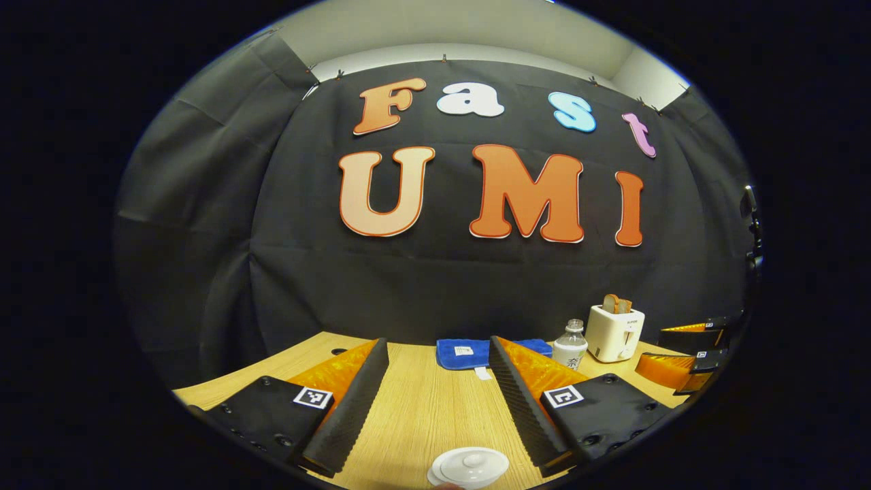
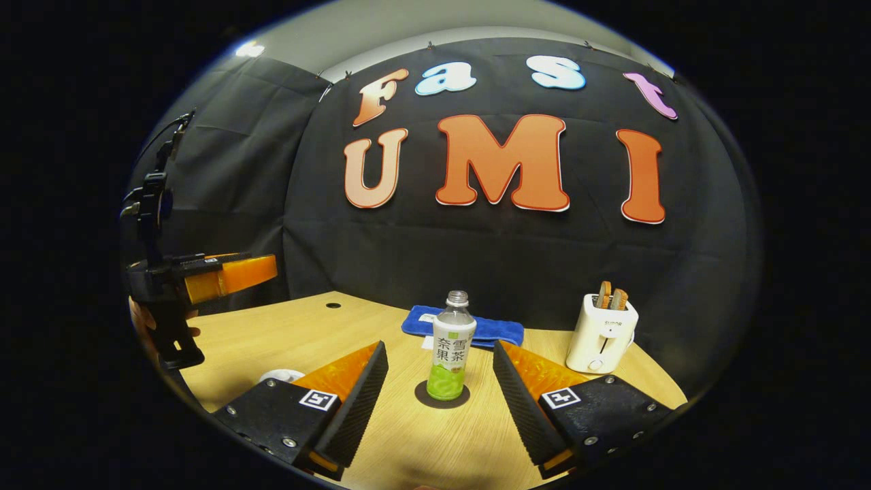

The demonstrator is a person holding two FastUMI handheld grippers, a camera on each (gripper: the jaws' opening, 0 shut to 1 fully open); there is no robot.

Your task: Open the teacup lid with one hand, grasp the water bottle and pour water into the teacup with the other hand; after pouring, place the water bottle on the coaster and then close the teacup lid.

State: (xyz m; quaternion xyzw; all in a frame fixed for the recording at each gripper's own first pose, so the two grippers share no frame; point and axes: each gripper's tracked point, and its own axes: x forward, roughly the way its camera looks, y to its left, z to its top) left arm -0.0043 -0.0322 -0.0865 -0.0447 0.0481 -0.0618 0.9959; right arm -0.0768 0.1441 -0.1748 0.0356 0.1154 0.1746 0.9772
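The white teacup (image 1: 469, 467), with its lid on, stands on the wooden table just below and ahead of my left gripper (image 1: 439, 344), which is open and holds nothing. The water bottle (image 2: 451, 347), with a white-and-green label, stands upright on a dark round coaster (image 2: 442, 398). My right gripper (image 2: 439, 347) is open, and the bottle stands a little beyond the gap between its fingers. In the left gripper view the bottle (image 1: 570, 346) is at the back right. The teacup's edge (image 2: 280, 375) peeks out behind the right gripper's left finger.
A white toaster (image 2: 602, 333) with bread slices stands at the back right of the table (image 2: 286, 333). A folded blue cloth (image 2: 463, 328) lies behind the bottle. The left gripper (image 2: 228, 272) and the hand holding it hover at the far left.
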